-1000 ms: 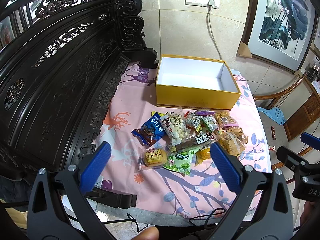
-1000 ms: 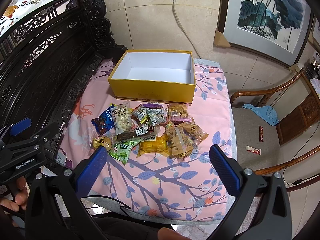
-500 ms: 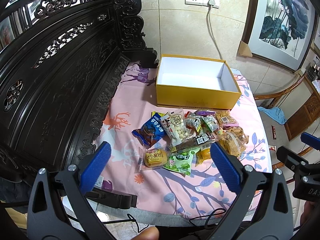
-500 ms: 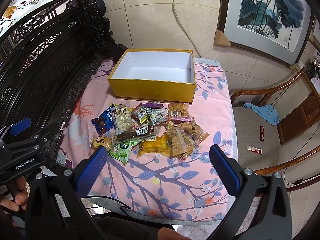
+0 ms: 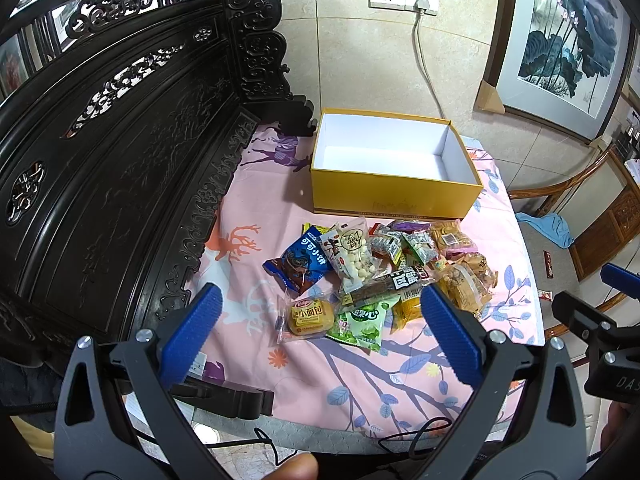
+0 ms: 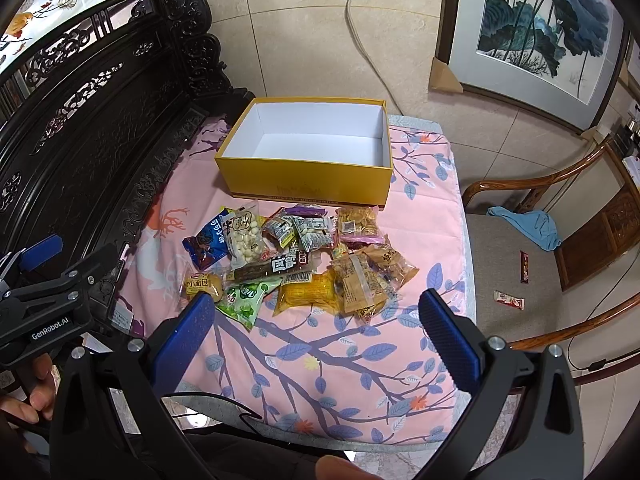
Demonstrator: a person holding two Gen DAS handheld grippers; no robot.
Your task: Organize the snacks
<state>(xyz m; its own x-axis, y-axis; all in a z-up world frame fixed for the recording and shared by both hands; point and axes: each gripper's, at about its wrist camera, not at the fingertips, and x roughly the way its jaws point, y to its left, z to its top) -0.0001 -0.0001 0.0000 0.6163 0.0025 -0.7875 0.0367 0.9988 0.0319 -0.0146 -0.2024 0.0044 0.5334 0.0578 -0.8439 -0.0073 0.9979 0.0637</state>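
A yellow box (image 5: 394,198) (image 6: 308,184) with a white, empty inside stands at the far end of a pink patterned cloth (image 5: 256,216) (image 6: 424,216). In front of it lies a pile of snack packets (image 5: 384,268) (image 6: 296,260): a blue cookie bag (image 5: 298,262), a small bread packet (image 5: 310,316), a green candy bag (image 5: 362,322), a yellow bag (image 6: 308,292). My left gripper (image 5: 320,320) hangs open above the near side of the pile, holding nothing. My right gripper (image 6: 314,322) is open too, empty, over the cloth just before the pile.
A dark carved wooden bench back (image 5: 120,152) runs along the left. A wooden chair (image 6: 520,248) with a blue cloth (image 6: 528,228) and two small wrappers stands to the right. A cable (image 5: 424,64) drops from a wall socket behind the box. A framed painting (image 6: 536,28) leans on the wall.
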